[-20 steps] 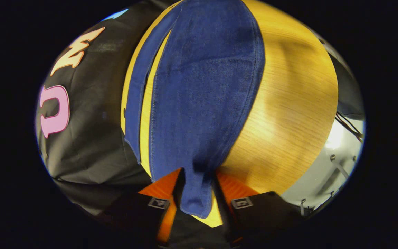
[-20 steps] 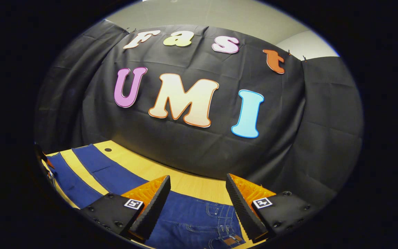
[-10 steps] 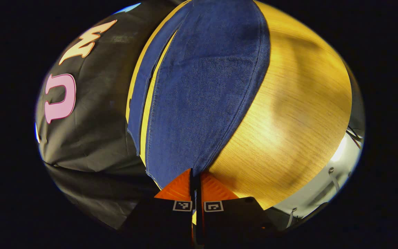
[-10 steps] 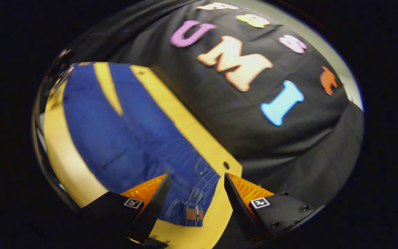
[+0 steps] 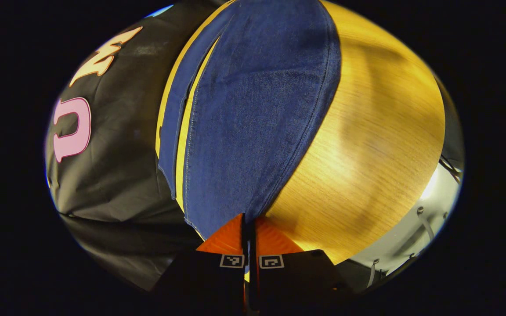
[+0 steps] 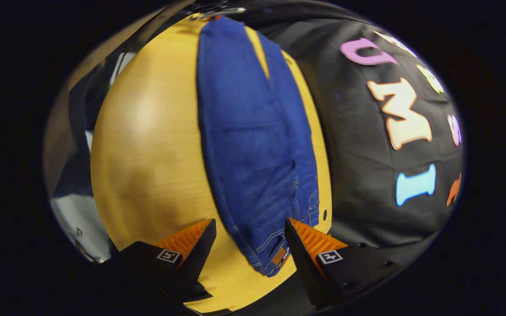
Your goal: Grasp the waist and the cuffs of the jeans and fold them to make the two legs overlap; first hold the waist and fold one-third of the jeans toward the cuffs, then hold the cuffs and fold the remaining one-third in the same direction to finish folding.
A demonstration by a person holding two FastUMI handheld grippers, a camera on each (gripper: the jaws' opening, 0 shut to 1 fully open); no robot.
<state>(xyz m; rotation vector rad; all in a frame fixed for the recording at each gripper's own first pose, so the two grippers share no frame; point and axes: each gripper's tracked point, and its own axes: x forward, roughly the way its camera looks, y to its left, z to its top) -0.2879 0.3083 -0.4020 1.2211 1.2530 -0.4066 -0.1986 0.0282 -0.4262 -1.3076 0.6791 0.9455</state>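
Jeans (image 6: 257, 145) lie flat on the desk (image 6: 147, 153) — left gripper (image 5: 249, 224) clenched on a cuff, right gripper (image 6: 249, 232) spread wide over the waist.

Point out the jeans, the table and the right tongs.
jeans (image 6: 253, 145): right gripper view, mid-leg denim.
table (image 6: 147, 166): right gripper view, bare wood.
right tongs (image 6: 250, 235): right gripper view, midway between open tips.

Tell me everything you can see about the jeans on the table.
The jeans are dark blue denim with pale stitching, lying flat and lengthwise on the wooden table, legs slightly apart. A brown patch sits at the waist. The left gripper is shut on the nearer leg's cuff corner; the right gripper is open around the waist end.
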